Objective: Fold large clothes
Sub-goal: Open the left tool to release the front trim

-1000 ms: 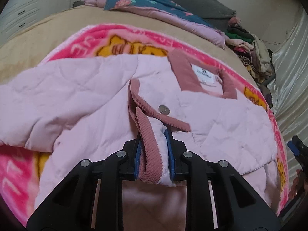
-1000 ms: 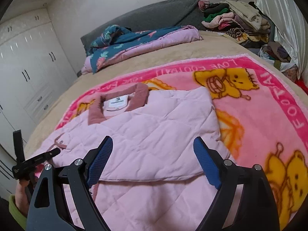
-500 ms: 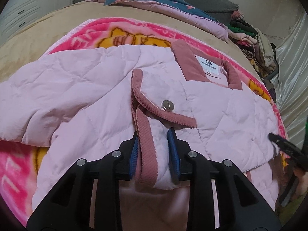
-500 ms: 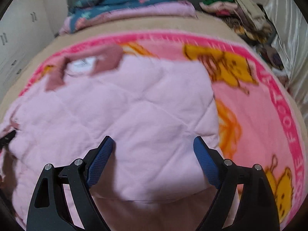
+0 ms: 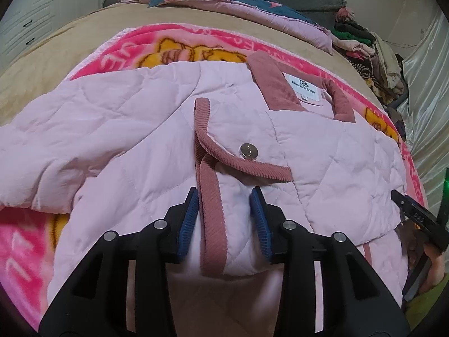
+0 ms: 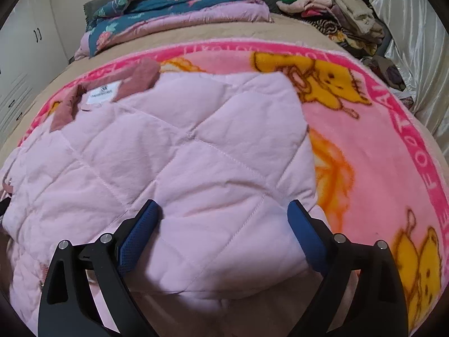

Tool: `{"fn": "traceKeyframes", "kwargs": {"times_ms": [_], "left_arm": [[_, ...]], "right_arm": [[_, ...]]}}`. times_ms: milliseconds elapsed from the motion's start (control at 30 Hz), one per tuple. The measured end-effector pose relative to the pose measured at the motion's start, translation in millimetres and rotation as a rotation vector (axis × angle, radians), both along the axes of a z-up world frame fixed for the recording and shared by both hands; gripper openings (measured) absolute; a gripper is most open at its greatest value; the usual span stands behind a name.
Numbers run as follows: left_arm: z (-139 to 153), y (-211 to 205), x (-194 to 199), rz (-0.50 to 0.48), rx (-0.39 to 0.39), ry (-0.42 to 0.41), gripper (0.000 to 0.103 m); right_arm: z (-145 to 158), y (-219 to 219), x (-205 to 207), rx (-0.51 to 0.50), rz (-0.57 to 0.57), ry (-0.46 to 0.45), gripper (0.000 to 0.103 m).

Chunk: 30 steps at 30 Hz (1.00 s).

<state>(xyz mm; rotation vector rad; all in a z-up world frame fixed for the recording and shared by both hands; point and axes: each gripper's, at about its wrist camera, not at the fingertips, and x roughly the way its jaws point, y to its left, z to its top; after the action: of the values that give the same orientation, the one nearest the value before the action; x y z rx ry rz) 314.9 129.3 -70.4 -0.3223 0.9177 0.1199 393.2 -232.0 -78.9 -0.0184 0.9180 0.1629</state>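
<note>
We're at the foot of a bed [image 5: 70, 39] with a pink quilted jacket [image 5: 134, 151] lying spread on a pink cartoon blanket [image 6: 378, 154], collar [image 5: 272, 84] and label at the far end, both sides already laid in over the middle. Starting left: the left gripper [image 5: 224, 213] has its jaws straddling the near end of the folded-in sleeve, the ribbed cuff trim [image 5: 210, 224] running between the blue pads [image 5: 188, 219]. There's a sliver of gap either side of the fabric, so the jaws read as parted, loosely around the cuff, not clamping it. A snap button [image 5: 248, 150] sits just beyond on the flap. Moving right: the right gripper [image 6: 224, 224] is spread wide over the near edge of the folded right panel, jaws fully apart, nothing held; fabric bulges up between them but neither pad bites. Our read: side folds are about done, next is bringing the near end up toward the collar. To do that well we'd pinch both near corners at matching positions, grabbing all the layers and not just the top quilted skin, since the padding is puffy and will slip. Left should catch more than the cuff trim, or the sleeve peels away from the body. Lift both together, carry evenly, lay down short of the collar. Far right, a pile of clothes [image 6: 331, 2] sits well clear, no interference.
</note>
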Motion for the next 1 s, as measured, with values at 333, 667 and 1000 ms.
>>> {"fn": "traceKeyframes", "kwargs": {"times_ms": [333, 667, 1000], "left_arm": [[21, -4, -12, -0.003, 0.03, -0.027, 0.087], [40, 21, -31, 0.079, 0.011, -0.05, 0.094], [58, 53, -58, 0.167, 0.048, -0.094, 0.094]], "right_arm": [[30, 18, -56, 0.129, 0.061, -0.076, 0.098], [49, 58, -89, 0.176, 0.122, -0.108, 0.099], [67, 106, -103, 0.181, 0.225, -0.132, 0.099]]}}
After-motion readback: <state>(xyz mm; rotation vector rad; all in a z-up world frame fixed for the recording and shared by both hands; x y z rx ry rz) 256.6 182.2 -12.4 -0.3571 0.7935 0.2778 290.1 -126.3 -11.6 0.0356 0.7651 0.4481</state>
